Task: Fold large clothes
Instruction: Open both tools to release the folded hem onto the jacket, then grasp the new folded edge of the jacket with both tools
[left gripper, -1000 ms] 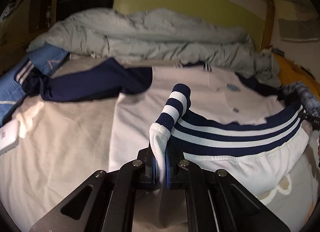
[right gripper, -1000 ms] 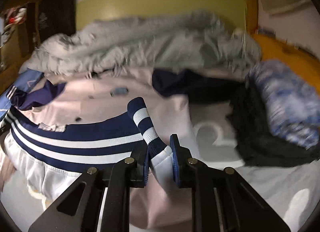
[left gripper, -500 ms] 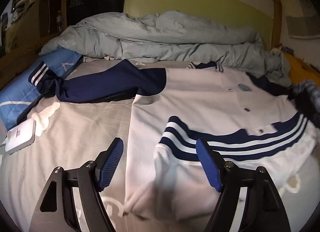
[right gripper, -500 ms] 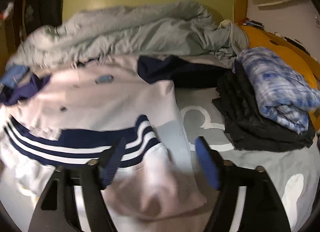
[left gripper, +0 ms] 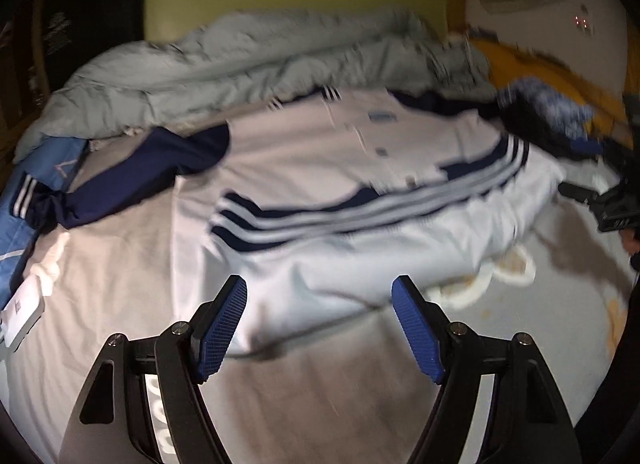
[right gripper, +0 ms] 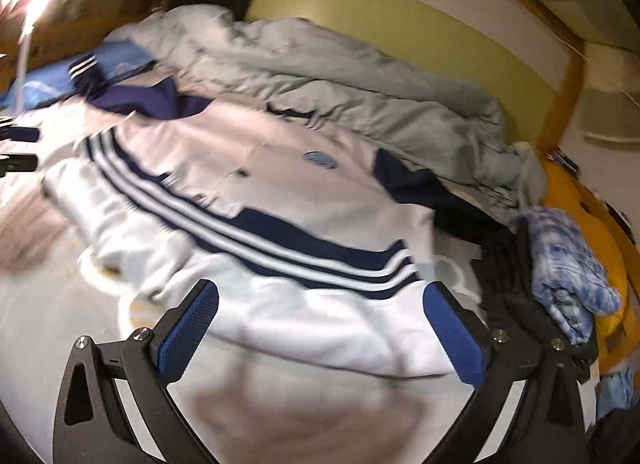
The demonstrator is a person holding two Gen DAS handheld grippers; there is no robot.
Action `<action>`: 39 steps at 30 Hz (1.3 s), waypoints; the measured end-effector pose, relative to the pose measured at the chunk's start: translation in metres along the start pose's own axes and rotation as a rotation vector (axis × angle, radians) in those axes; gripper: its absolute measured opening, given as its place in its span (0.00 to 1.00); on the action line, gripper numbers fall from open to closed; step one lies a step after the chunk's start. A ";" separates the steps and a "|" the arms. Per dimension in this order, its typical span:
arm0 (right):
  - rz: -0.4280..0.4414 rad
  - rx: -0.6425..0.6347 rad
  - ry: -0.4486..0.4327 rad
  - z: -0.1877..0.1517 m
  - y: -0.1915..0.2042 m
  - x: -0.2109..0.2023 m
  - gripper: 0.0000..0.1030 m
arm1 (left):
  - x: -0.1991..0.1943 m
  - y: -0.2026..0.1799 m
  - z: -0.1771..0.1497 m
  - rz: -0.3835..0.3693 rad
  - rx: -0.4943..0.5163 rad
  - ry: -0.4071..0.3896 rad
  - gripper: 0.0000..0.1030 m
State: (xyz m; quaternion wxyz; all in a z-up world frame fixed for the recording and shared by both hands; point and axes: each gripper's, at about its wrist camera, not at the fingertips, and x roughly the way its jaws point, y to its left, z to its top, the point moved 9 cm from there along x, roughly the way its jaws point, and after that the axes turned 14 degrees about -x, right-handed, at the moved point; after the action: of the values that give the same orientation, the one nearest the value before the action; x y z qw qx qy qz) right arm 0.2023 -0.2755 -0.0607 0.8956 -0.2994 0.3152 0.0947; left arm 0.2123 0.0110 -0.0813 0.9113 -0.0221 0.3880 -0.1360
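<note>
A white jacket [left gripper: 320,168] with navy sleeves lies on the bed, its striped navy-and-white hem [left gripper: 360,204] folded up over its body. It also shows in the right wrist view [right gripper: 280,184]. One navy sleeve [left gripper: 140,180] stretches out to the left. My left gripper [left gripper: 320,324] is open and empty, just in front of the fold's near edge. My right gripper [right gripper: 320,328] is open and empty over the fold's near white edge. The right gripper also shows at the right edge of the left wrist view [left gripper: 608,204].
A grey duvet [left gripper: 260,64] is bunched along the back. A blue garment [left gripper: 24,192] and a white box [left gripper: 22,312] lie at the left. A black and blue-white clothes stack [right gripper: 552,276] sits right of the jacket, beside an orange pillow [right gripper: 592,224].
Both grippers held the striped hem one second ago, then opened and let it drop onto the jacket. Both have since drawn back toward me.
</note>
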 end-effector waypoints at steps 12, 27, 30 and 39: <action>-0.045 -0.173 0.221 -0.050 0.022 0.059 0.99 | 0.060 -0.006 -0.024 0.171 0.137 0.068 0.75; -0.020 0.087 0.251 -0.073 -0.047 0.062 0.28 | 0.028 0.048 0.003 0.312 -0.069 -0.063 0.11; -0.076 0.140 0.197 -0.060 -0.055 0.022 0.06 | -0.010 0.045 0.010 0.288 -0.096 -0.111 0.11; 0.040 0.252 0.119 -0.094 -0.021 -0.069 0.05 | -0.073 0.044 -0.060 0.236 -0.145 -0.062 0.11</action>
State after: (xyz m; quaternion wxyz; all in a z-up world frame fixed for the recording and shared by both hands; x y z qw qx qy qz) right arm 0.1079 -0.3473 -0.0659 0.9038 -0.1835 0.3828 0.0543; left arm 0.1313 0.0764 -0.0785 0.9286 -0.0464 0.3683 0.0015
